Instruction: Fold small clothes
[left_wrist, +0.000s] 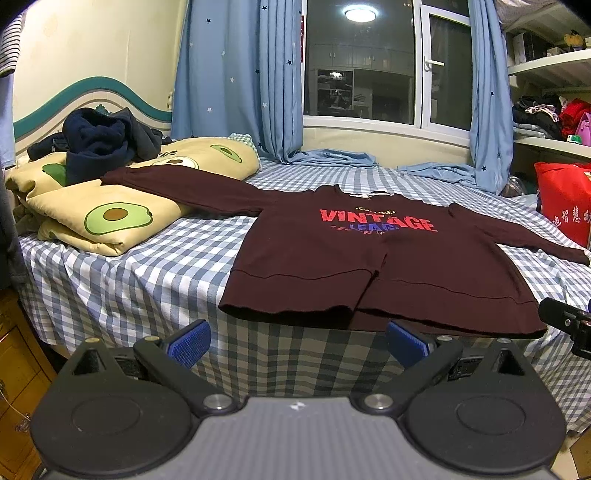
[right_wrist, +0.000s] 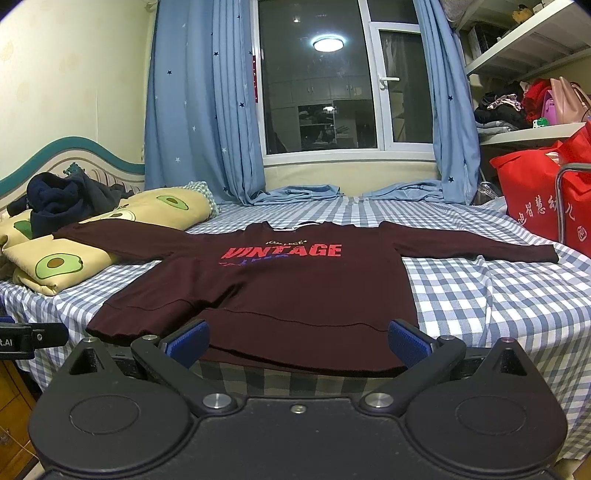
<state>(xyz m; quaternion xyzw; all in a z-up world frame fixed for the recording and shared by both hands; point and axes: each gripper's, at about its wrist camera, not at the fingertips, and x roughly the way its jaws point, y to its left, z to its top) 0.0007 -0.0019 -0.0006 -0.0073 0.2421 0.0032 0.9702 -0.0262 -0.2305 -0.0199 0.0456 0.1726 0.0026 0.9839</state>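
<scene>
A dark maroon sweatshirt with red and blue lettering lies on a blue-and-white checked bed sheet. The cream quilt at left carries green avocados. Light blue curtains have small stars; the bag at right is red.

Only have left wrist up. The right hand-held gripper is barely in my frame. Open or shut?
Observer: Open. In the right wrist view the right hand-held gripper has its blue pads spread wide with nothing between them, facing the hem of the maroon sweater.
Operator: The sleeve toward the red bag runs to my frame edge. Where's the cuff?
Observer: The cuff lies flat on the checked sheet, with the sleeve stretched straight out, short of the red bag.
Operator: Anything at that bag?
Observer: A grey tube frame stands in front of it.
</scene>
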